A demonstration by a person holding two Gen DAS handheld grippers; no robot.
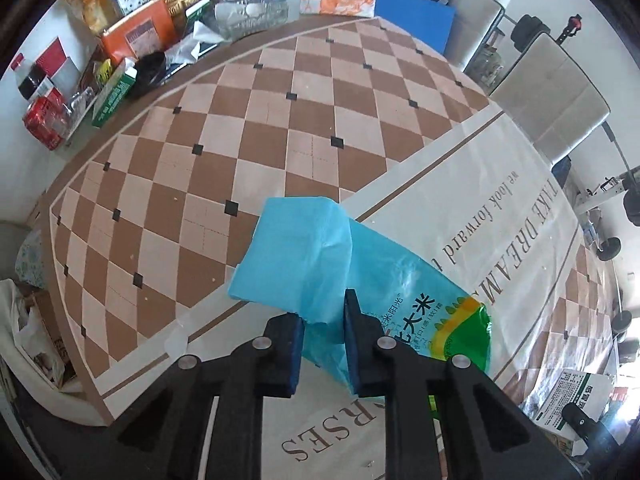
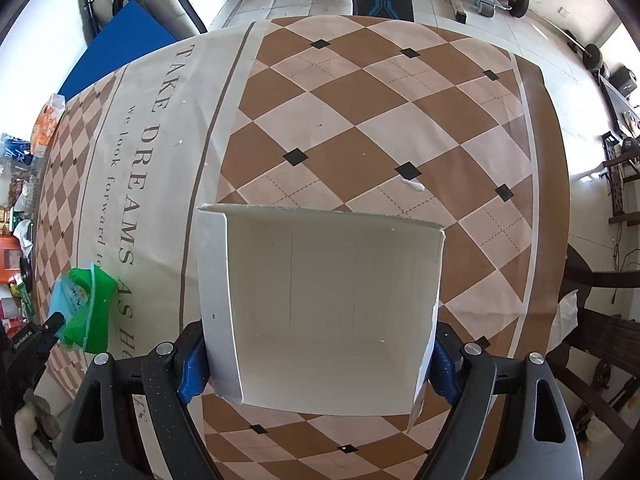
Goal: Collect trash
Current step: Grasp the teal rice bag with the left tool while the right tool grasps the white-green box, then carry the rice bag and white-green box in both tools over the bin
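Observation:
My left gripper is shut on a crumpled blue and green plastic rice wrapper, pinched between its blue pads. The wrapper hangs over the checkered tablecloth. In the right wrist view the same wrapper shows at the far left, held by the left gripper. My right gripper is shut on a white open-topped cardboard box, with a blue pad pressed on each side wall. The box looks empty inside. A small white scrap lies on the cloth beyond the box.
Clutter lines the table's far edge: an orange box, a green carton, red cans and a clear container. A blue board and grey chairs stand behind. A green-white packet lies at the right. A dark wooden chair adjoins the table.

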